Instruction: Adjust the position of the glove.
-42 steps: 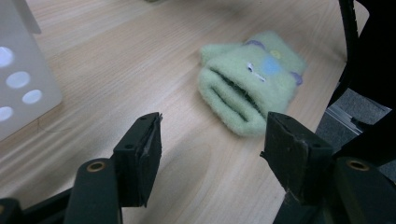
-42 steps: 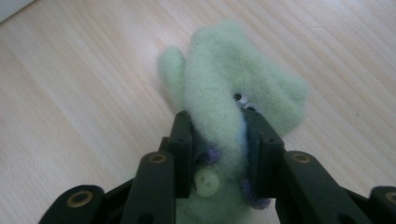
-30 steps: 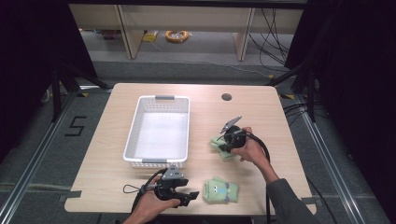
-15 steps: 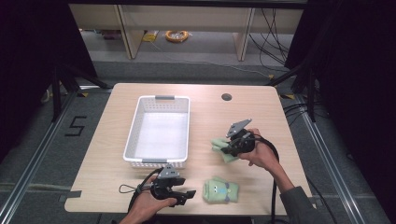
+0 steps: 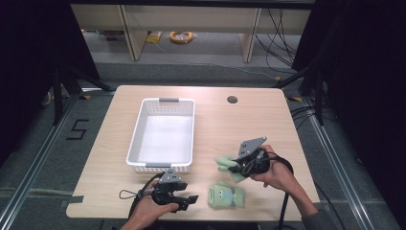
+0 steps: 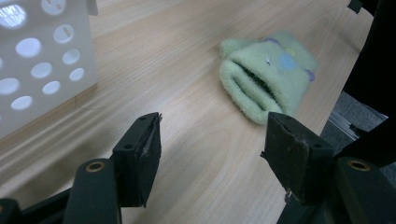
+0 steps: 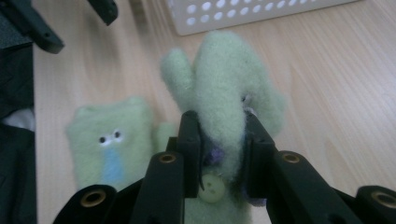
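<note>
A pale green fleece mitten (image 7: pixel 224 93) sits pinched between the fingers (image 7: pixel 191 140) of the right gripper (image 5: pixel 245 165). In the right gripper view the two black fingers press into its sides, with the thumb and rounded top of the mitten standing up beyond the fingertips and a small green button just below the grip. In the high view this mitten hangs off the gripper's left end, raised a little above the counter (image 5: pixel 215 115), and the person's right hand (image 5: pixel 277 175) wraps the gripper body from behind.

A second green mitten (image 5: pixel 226 195) lies flat on the counter, below and slightly left of the clamped one. In the left gripper view it lies ahead of the fingers and toward the right-hand one, with its open cuff turned toward the camera; nothing touches it.

The left gripper (image 5: pixel 176 197) rests low near the front edge of the counter, held in the person's left hand (image 5: pixel 146 213). Its fingers (image 6: pixel 140 154) stand well apart with only bare wood between them.

A white perforated basket (image 5: pixel 163 136) stands on the counter beyond the left gripper, its holed wall close to the left-hand finger in the left gripper view.
</note>
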Available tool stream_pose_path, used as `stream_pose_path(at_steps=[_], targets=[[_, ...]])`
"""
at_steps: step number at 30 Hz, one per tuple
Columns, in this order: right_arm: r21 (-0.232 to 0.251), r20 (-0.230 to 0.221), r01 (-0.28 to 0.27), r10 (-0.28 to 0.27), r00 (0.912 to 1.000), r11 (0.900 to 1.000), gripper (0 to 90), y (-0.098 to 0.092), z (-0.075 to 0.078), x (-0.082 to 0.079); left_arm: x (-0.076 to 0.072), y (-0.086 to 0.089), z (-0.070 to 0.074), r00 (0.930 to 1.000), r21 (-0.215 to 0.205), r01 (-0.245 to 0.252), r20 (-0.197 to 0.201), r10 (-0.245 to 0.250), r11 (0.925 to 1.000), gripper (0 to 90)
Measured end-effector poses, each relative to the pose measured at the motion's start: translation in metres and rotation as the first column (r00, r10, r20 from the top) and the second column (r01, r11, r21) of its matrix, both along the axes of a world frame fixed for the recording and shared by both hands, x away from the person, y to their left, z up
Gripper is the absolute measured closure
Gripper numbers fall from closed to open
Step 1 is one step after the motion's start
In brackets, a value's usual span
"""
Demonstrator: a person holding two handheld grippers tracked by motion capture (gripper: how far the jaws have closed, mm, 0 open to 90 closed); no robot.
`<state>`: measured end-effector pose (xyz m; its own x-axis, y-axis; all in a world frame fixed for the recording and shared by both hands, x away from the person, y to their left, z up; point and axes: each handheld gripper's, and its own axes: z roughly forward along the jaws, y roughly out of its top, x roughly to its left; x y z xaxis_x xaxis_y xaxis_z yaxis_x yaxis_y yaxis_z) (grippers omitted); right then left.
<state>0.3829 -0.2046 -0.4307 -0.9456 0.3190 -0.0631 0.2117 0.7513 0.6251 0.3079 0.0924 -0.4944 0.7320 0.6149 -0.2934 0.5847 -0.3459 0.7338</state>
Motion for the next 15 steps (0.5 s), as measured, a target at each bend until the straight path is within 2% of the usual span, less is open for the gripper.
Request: stream_pose_path(at_steps=[3,4,5,6,7,15], targets=[[0.005,0.005,-0.022,0.022,0.9997,1.000,73.8,0.000,0.002,-0.010,0.000,0.000,0.000,1.0000,0.004,0.005,0.000,-0.005,1.0000,36.1],[0.008,-0.003,-0.037,0.037,0.9993,0.999,73.7,0.000,0.003,-0.015,0.000,0.000,-0.001,1.0000,-0.001,0.004,0.000,-0.004,1.0000,36.1],[0.015,0.006,-0.058,0.057,0.9983,0.998,73.6,0.001,0.002,-0.018,0.000,0.000,-0.001,1.0000,0.001,0.001,-0.003,-0.001,1.0000,36.2],[0.008,-0.005,-0.053,0.053,0.9986,0.999,73.6,0.002,0.002,-0.022,0.000,0.000,-0.001,1.0000,0.001,0.002,-0.002,-0.002,1.0000,36.1],[0.006,0.008,-0.067,0.067,0.9977,0.998,73.6,0.003,0.000,-0.024,0.000,0.000,-0.001,1.0000,0.001,0.001,-0.002,-0.001,1.0000,36.1],[0.012,-0.016,-0.117,0.117,0.9930,0.993,73.1,0.007,-0.010,-0.040,0.000,0.000,0.000,1.0000,0.004,-0.001,-0.001,0.001,1.0000,36.2]])
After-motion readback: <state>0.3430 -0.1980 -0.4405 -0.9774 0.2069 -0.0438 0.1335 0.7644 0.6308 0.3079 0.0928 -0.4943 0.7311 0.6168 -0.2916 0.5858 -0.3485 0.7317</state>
